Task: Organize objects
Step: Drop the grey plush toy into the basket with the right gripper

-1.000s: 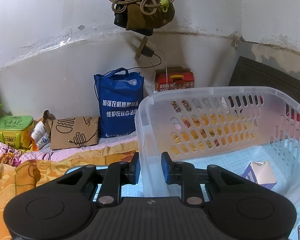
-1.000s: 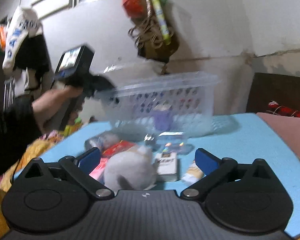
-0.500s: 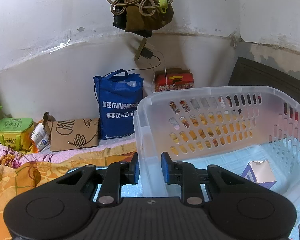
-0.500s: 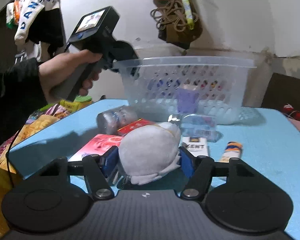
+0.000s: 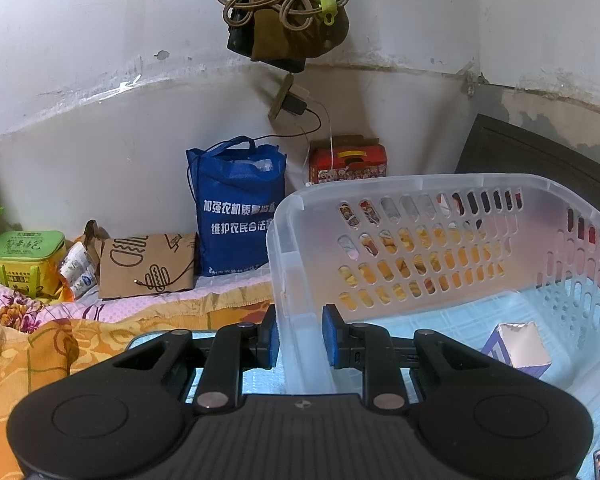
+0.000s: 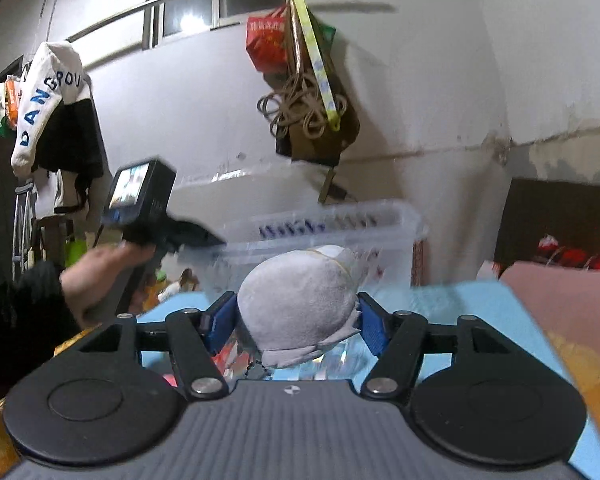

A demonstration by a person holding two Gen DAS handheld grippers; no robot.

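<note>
My left gripper (image 5: pixel 300 338) is shut on the near wall of a clear plastic basket (image 5: pixel 440 216); one finger is outside, one inside. A small purple and white carton (image 5: pixel 518 346) lies in the basket. My right gripper (image 6: pixel 294 326) is shut on a grey cup-shaped mask (image 6: pixel 300 306) and holds it lifted above the blue table (image 6: pixel 480 308). In the right wrist view the basket (image 6: pixel 332 232) shows blurred behind the mask, with my left gripper (image 6: pixel 196 238) on its left end.
Behind the basket stand a blue bag (image 5: pixel 238 208), a brown paper bag (image 5: pixel 146 266), a green tin (image 5: pixel 26 258) and a red box (image 5: pixel 348 162). Loose packets (image 6: pixel 228 360) lie on the table under the mask. A rope bundle (image 6: pixel 304 116) hangs on the wall.
My right gripper closed on the grey mask and lifted it off the table, tilting upward. My left gripper kept its hold on the basket wall.
</note>
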